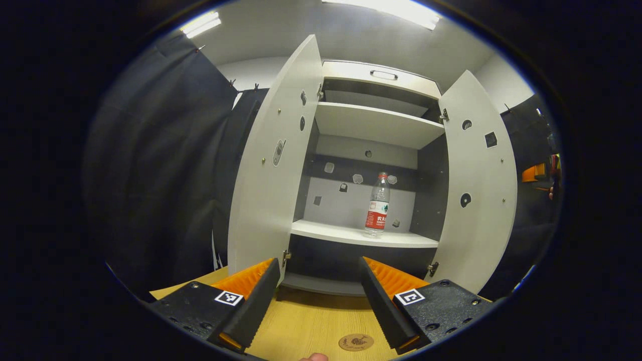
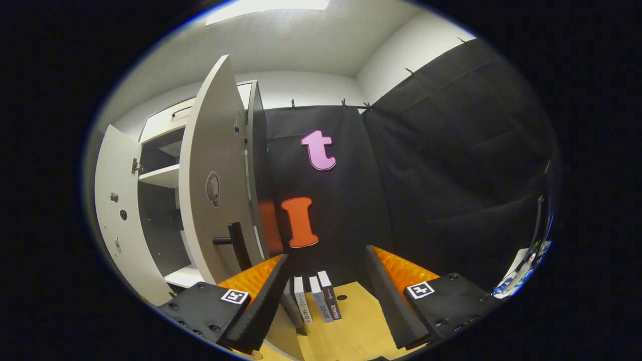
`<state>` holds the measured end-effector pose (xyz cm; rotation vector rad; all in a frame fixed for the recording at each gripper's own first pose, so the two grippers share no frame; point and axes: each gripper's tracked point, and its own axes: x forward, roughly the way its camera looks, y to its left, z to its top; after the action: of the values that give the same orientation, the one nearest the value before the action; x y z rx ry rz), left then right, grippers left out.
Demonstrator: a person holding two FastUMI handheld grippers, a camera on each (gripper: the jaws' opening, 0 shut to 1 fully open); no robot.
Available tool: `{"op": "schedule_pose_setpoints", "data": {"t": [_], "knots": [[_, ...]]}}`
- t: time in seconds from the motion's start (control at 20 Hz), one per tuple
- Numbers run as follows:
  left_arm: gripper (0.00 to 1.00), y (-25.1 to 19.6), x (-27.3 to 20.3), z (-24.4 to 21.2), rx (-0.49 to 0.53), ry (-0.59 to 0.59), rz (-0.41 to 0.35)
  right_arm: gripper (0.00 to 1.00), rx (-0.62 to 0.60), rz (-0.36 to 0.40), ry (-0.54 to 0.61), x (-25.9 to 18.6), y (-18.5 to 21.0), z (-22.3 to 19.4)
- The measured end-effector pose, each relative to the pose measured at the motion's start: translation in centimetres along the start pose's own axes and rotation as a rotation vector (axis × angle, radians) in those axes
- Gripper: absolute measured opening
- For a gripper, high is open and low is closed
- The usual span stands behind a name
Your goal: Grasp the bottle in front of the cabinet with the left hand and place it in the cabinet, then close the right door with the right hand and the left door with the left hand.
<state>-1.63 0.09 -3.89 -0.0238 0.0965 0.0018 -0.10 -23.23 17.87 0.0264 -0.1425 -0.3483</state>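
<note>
Inside the pale grey two-door cabinet point(image 1: 371, 125), the clear plastic bottle with a red label and red cap point(image 1: 377, 205) stands upright on the lower shelf point(image 1: 346, 234), toward its right side. Both doors stand wide open: the left door point(image 1: 273, 165) and the right door point(image 1: 479, 190). Before the cabinet, the left gripper point(image 1: 319, 301) hovers over the wooden bench point(image 1: 311, 326), jaws spread and empty. The right gripper point(image 2: 326, 301) (also spread, holding nothing) sits just right of the right door's dark handle point(image 2: 235, 245), near some upright books point(image 2: 317, 298).

Books point(image 2: 316, 298): lower ends hidden behind the right hand-held gripper point(image 2: 326, 301). Bottle point(image 1: 377, 205): label too small to tell. Right door point(image 2: 213, 185): hides the cabinet interior.
</note>
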Motion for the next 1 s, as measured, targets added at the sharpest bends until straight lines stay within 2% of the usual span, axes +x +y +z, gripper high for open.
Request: {"op": "schedule_pose_setpoints", "data": {"t": [0.25, 0.35, 0.55, 0.8, 1.0], "knots": [[0.95, 0.6, -0.1, 0.1, 0.007, -0.006, 0.014, 1.0, -0.016, 0.058, 0.03, 0.7, 2.9, -1.5], [0.95, 0.8, -0.2, -0.1, 0.003, -0.004, 0.014, 0.97, -0.024, 0.056, 0.021, 0.7, 2.7, -1.4], [0.95, 1.0, -0.1, -0.3, -0.015, 0.004, 0.014, 0.96, 0.005, 0.086, 0.028, 0.6, 3.8, -1.8], [0.95, 0.9, 0.3, -0.3, -0.026, 0.004, 0.004, 0.97, -0.092, 0.103, 0.008, -0.1, 6.1, -1.5], [0.95, 1.2, 0.4, -0.3, -0.033, 0.005, 0.006, 0.97, -0.107, 0.164, 0.016, -0.7, 9.9, -2.0]]}}
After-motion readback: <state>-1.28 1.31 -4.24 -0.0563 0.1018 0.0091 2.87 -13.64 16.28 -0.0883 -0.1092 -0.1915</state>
